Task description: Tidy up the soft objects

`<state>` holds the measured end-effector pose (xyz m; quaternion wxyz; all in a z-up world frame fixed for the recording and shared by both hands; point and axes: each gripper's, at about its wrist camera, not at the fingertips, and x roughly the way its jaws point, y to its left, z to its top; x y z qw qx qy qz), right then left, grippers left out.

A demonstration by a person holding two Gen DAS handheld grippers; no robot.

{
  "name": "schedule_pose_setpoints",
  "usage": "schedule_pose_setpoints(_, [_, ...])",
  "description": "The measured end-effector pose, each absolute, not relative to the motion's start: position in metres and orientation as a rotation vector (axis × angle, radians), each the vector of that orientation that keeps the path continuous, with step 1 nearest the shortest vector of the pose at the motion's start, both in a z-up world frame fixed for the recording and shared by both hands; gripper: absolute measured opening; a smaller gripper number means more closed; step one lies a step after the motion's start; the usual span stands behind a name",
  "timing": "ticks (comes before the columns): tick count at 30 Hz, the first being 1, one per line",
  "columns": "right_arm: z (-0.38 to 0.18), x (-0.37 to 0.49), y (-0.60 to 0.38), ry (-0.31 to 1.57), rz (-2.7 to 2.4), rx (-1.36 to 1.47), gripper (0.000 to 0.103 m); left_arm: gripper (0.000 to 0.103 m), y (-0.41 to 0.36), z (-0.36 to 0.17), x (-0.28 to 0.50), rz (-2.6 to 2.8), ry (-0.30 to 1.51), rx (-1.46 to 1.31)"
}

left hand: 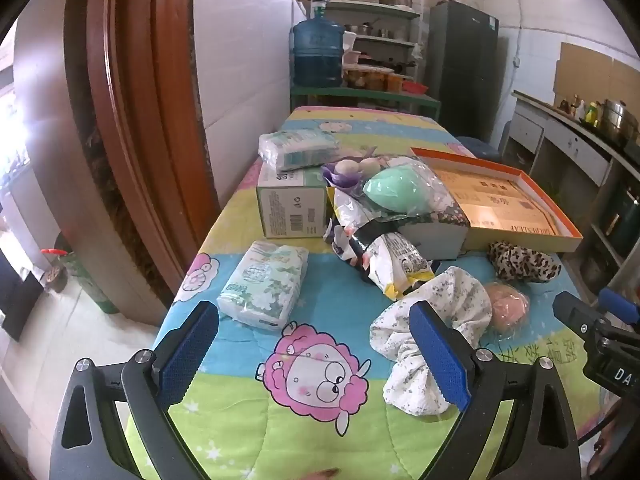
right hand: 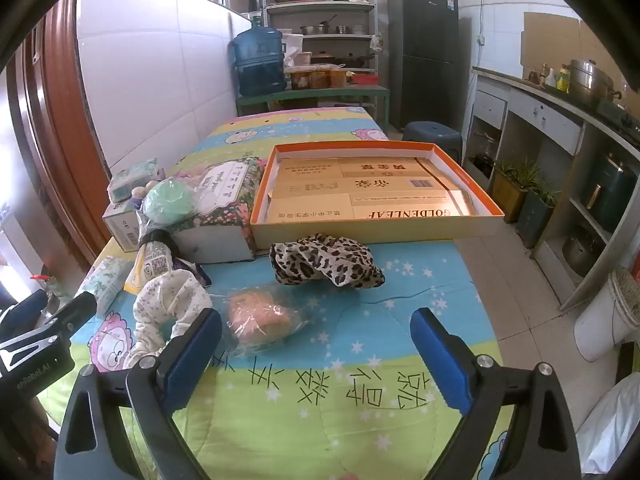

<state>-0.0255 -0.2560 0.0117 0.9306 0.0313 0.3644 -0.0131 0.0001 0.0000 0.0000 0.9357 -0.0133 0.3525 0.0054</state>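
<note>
Kitchen worktop under a cartoon sheep quilt point(right hand: 360, 420) has a crumpled leopard-print cloth point(right hand: 326, 264) just in front of the orange-rimmed box point(right hand: 376, 232), a bagged pink thing point(right hand: 260, 316) too blurry to identify, and both the left tool point(left hand: 316, 356) and right tool point(right hand: 316, 356) tilted down, spread wide, holding nothing.

leopard-print cloth point(right hand: 326, 264), orange-rimmed box point(right hand: 376, 184)
</note>
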Motion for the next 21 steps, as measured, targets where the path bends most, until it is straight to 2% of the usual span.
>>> schedule_pose_setpoints(21, [0.012,-0.026,-0.2551,0.749,-0.027,0.064,0.096,0.096,-0.0016,-0.002,0.0001,0.007,0.711,-0.029])
